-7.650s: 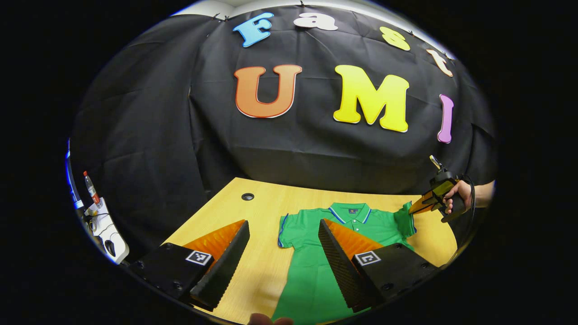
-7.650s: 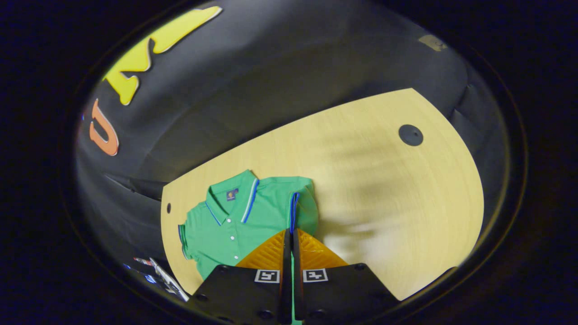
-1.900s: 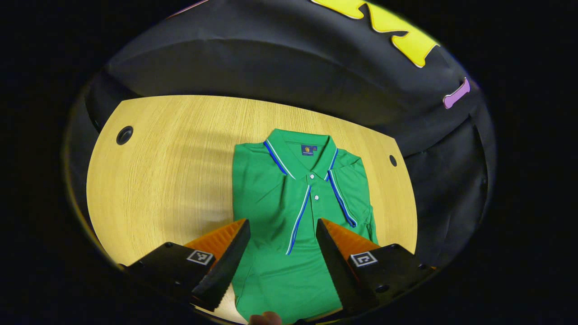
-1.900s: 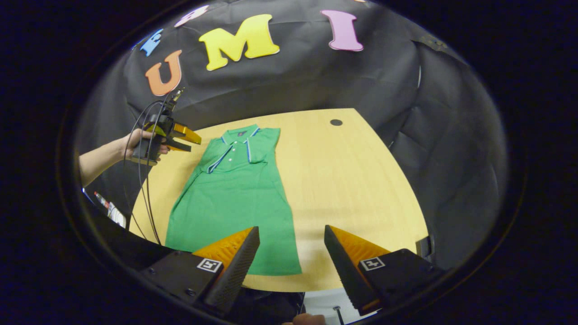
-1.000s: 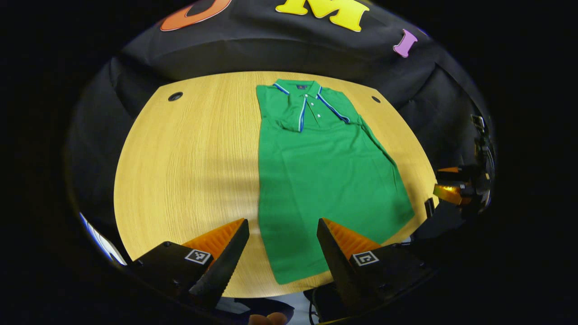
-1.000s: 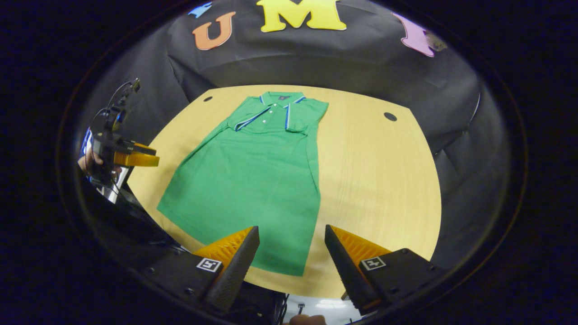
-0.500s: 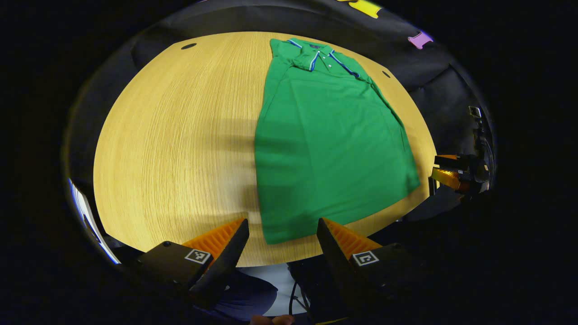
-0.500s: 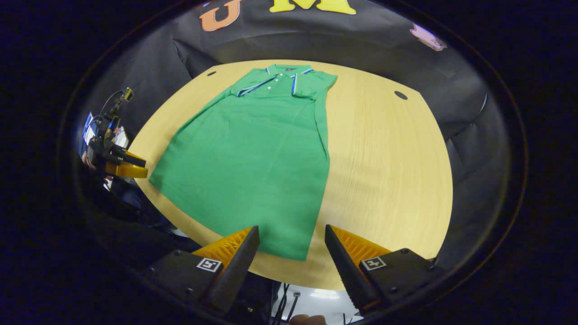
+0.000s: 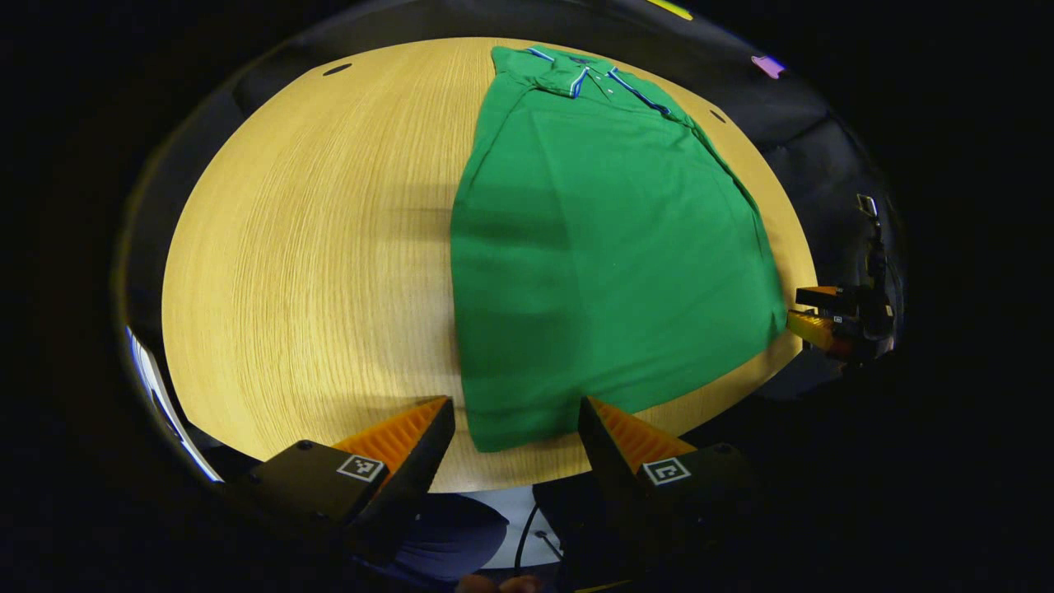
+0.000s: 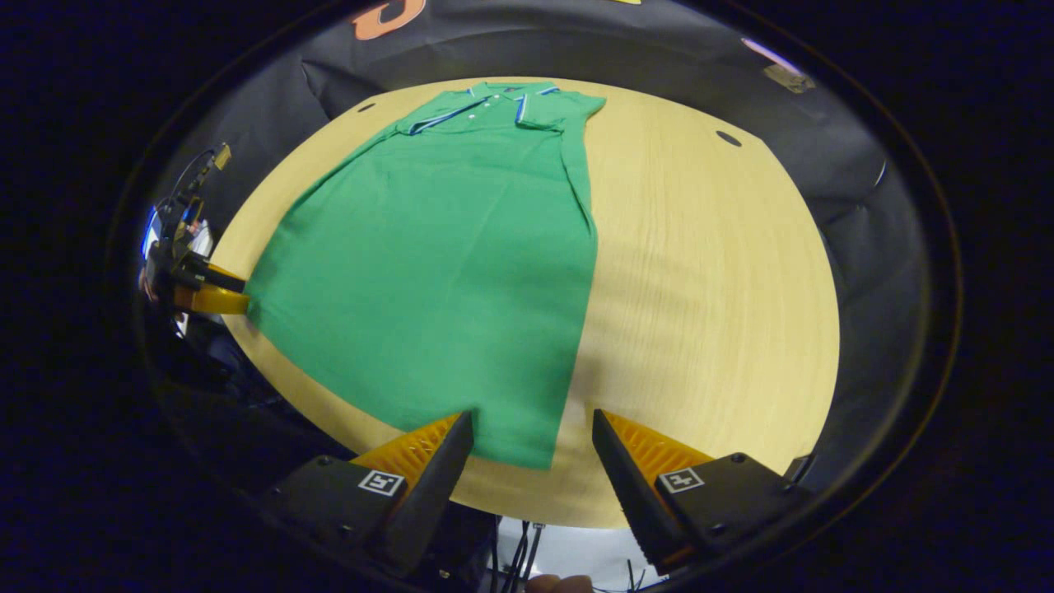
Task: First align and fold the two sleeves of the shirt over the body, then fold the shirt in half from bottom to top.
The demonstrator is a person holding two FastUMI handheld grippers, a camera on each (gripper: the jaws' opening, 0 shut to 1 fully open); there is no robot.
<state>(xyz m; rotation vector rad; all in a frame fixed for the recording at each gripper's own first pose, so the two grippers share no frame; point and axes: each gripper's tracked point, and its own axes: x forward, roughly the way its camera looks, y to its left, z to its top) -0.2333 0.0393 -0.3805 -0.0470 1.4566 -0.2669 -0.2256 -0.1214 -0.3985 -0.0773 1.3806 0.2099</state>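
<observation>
Green shirt (image 9: 601,239), sleeves already folded, is flanked at its hem corners by the gaping left gripper (image 9: 515,420) and right gripper (image 10: 531,432); pinching both corners is judged next.

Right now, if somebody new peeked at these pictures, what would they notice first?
The big green polo shirt jumps out, lying flat on the round wooden table with both sleeves folded in and its striped collar at the far end. Next come the two grippers: the left gripper and the right gripper each hang open at one bottom corner of the shirt.
</observation>
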